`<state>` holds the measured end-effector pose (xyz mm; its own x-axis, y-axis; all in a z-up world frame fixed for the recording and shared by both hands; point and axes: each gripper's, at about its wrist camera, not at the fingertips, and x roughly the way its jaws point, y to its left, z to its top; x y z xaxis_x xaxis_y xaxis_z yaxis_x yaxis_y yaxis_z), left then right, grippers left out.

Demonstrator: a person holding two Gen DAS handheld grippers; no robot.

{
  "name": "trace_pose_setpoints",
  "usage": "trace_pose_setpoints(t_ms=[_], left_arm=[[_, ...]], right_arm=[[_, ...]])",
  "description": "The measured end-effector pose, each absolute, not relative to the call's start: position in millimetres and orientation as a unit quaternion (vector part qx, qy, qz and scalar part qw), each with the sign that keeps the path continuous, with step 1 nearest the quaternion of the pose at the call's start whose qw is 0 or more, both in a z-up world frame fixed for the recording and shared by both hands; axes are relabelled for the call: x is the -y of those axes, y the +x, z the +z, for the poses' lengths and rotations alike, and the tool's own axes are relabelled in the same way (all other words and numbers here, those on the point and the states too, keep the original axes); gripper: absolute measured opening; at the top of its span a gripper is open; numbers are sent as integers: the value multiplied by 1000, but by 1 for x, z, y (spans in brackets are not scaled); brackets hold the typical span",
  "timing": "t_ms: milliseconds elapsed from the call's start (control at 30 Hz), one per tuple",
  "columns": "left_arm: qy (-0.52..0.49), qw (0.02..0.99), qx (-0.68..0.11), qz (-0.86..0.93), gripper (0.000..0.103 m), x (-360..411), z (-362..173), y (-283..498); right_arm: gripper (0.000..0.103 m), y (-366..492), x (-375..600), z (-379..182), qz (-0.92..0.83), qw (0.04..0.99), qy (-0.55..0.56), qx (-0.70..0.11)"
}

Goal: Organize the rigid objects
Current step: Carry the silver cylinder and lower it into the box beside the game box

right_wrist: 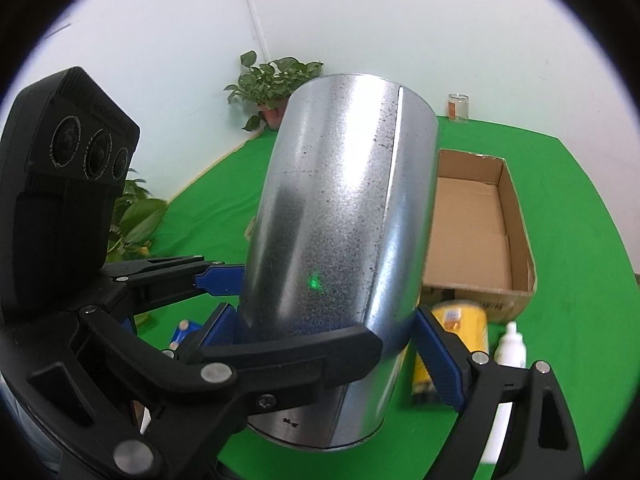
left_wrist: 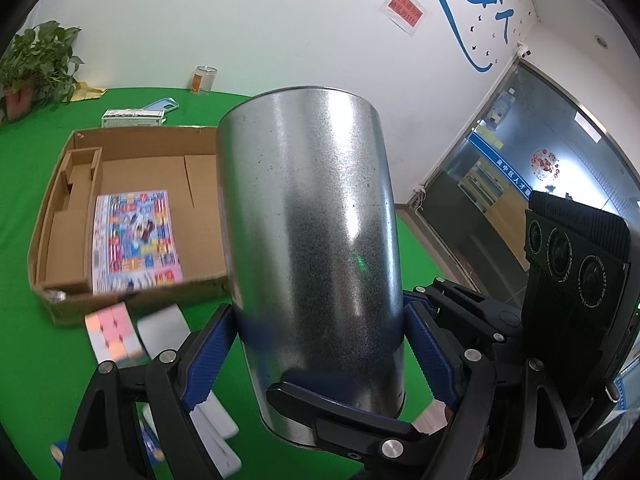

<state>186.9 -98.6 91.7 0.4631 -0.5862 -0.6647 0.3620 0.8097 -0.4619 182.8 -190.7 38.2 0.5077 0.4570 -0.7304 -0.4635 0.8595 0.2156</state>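
Note:
A tall silver metal canister (left_wrist: 312,200) (right_wrist: 344,200) hangs tilted above the green table, held by both grippers at its lower end. My left gripper (left_wrist: 320,344) presses its blue pads (left_wrist: 212,344) on the canister's two sides. My right gripper (right_wrist: 328,344) clamps the same canister from another angle, its blue pads (right_wrist: 436,356) against the wall. Each view also shows the other gripper's black finger crossing the canister's front. Behind it lies an open cardboard box (left_wrist: 132,168) (right_wrist: 472,216) with a colourful booklet (left_wrist: 134,240) flat inside.
A pastel cube (left_wrist: 112,336) and white blocks (left_wrist: 164,328) lie before the box. A yellow tin (right_wrist: 460,320) and a white bottle (right_wrist: 510,344) sit near its right end. A glass jar (left_wrist: 204,79), a small carton (left_wrist: 132,118) and a potted plant (right_wrist: 276,80) stand farther back.

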Motion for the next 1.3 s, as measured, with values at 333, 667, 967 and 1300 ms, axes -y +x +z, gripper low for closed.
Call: trace_pose_setpoints(t_ms=[333, 667, 967, 1300], left_arm=[[-151, 826, -471, -271, 82, 114, 73, 297], [-178, 792, -529, -245, 82, 119, 9, 396], [-211, 742, -599, -216, 82, 109, -72, 437], [-217, 720, -626, -207, 83, 97, -90, 458]], right_arm=[[88, 271, 194, 30, 262, 845, -13, -465], [88, 347, 193, -16, 275, 804, -11, -527], [88, 373, 185, -87, 274, 752, 38, -598], [88, 380, 173, -116, 255, 713, 70, -649]])
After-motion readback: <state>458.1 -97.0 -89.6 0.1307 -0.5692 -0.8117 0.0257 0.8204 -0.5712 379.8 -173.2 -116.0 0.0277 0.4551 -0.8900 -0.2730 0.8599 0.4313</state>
